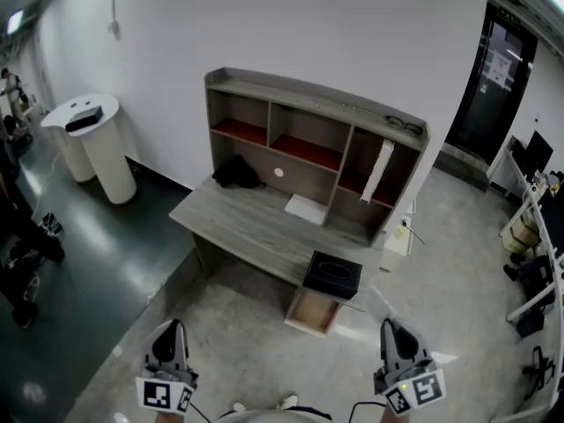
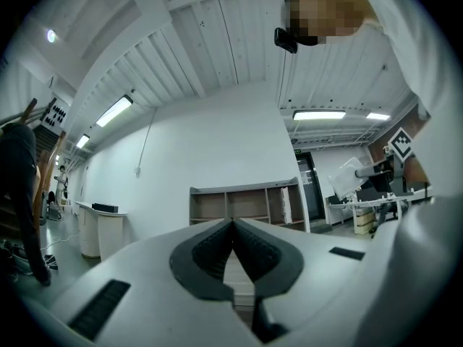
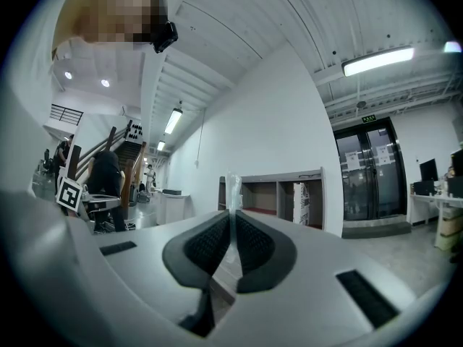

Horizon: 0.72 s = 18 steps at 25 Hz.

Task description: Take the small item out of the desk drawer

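One drawer (image 1: 310, 314) open (right claw (image 3: 231, 212) pinches clear plastic (image 3: 231, 186))

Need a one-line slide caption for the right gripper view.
Right gripper shut on a thin clear plastic item, pointing toward the desk hutch against the white wall.

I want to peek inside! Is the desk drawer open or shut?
Open: the drawer juts out from under the desk.
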Tool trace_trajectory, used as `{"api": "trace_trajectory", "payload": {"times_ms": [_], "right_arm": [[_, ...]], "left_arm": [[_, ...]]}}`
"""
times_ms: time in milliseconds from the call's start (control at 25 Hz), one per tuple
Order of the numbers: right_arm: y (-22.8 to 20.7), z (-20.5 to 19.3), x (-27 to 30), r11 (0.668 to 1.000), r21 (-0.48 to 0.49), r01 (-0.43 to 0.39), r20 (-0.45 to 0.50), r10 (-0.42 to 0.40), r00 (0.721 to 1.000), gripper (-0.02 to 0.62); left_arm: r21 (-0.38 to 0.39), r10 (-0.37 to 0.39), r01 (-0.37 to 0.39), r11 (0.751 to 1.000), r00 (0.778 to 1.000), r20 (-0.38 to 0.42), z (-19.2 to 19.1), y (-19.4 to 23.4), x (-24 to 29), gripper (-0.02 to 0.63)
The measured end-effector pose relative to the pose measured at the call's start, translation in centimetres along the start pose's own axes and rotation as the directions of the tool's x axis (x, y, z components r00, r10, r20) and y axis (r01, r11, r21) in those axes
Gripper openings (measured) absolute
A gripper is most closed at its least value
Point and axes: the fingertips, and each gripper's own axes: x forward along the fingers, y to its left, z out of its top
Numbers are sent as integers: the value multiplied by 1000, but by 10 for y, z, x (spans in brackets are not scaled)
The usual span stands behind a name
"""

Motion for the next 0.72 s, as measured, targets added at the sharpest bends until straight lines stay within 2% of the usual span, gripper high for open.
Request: {"api": "trace_trajectory", "payload": {"times_ms": [160, 360, 720], "right_arm": [[5, 2, 2, 1000, -5, -7, 5, 7, 1000, 29], [16, 1, 6, 998, -55, -21, -17, 20, 1000, 28], [27, 0, 13, 998, -58, -24, -24, 22, 999, 28]], "left_arm": [[2, 1, -1, 1000, 1000, -5, 0, 3, -3, 17], [-3, -2, 2, 1000, 1000, -5, 0, 6, -4, 17], [-3, -15, 15, 1000, 1000, -16, -7, 13, -4, 17]]}}
